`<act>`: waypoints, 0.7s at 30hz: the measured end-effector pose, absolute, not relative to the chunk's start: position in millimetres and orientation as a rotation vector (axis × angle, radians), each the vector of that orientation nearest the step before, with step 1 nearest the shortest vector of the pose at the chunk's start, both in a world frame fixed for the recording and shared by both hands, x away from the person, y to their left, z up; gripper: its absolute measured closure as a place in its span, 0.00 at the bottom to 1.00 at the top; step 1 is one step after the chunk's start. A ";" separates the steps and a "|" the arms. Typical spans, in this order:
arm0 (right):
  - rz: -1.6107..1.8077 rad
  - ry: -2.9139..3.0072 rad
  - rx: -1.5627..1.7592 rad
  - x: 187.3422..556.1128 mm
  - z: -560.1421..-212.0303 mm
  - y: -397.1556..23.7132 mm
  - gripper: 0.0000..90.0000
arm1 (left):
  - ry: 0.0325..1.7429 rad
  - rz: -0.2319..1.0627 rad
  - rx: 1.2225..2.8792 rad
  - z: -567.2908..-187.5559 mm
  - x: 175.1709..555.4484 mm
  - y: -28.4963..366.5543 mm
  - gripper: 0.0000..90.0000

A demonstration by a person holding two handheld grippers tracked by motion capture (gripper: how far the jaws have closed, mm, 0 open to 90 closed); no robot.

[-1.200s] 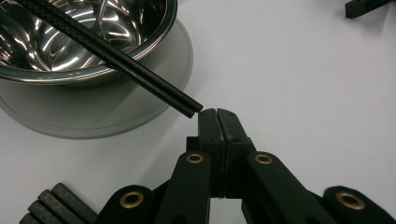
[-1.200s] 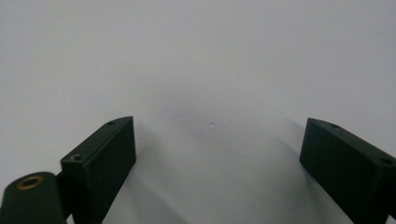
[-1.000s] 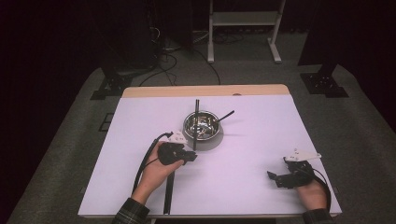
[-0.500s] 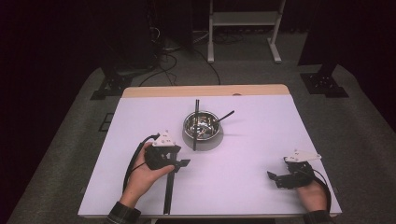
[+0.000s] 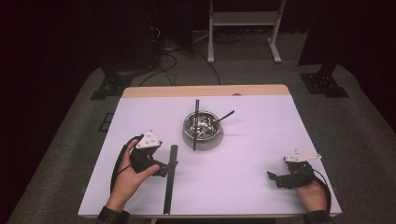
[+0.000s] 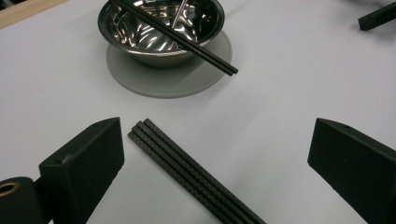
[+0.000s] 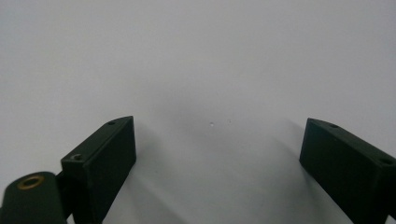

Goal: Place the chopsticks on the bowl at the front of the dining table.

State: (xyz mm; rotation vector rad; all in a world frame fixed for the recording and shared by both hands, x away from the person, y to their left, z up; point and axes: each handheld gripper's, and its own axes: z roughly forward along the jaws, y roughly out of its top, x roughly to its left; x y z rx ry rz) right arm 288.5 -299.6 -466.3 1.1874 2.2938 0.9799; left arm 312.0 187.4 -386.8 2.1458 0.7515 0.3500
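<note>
Lying between the left gripper's (image 5: 163,167) just-opened, wide fingers (image 6: 84,163), the black carbon-weave chopsticks (image 6: 187,170) need centring before closing; right gripper (image 5: 275,178) fingers wide, empty.

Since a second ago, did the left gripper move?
Yes. The left gripper has drawn back from the metal bowl toward the table's near left, and its jaws have just been opening, with the black chopsticks lying loose between them.

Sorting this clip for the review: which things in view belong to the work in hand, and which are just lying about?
In the job:
- left gripper, jaws just opened wide
- chopsticks on the table, lying between those jaws, untouched
- steel bowl on its grey mat, with chopsticks across the rim

Lying about:
- right gripper, open over bare table
- white stand behind the table
</note>
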 end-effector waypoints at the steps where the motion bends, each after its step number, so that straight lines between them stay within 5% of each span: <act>1: 0.980 2.294 1.189 288.6 -466.3 -299.6 0.10 | 0.752 0.352 2.151 -387.3 311.0 189.3 0.03; 21: 0.982 2.296 1.190 288.9 -466.3 -299.7 0.10 | 0.880 0.422 2.175 -406.2 295.0 235.7 0.03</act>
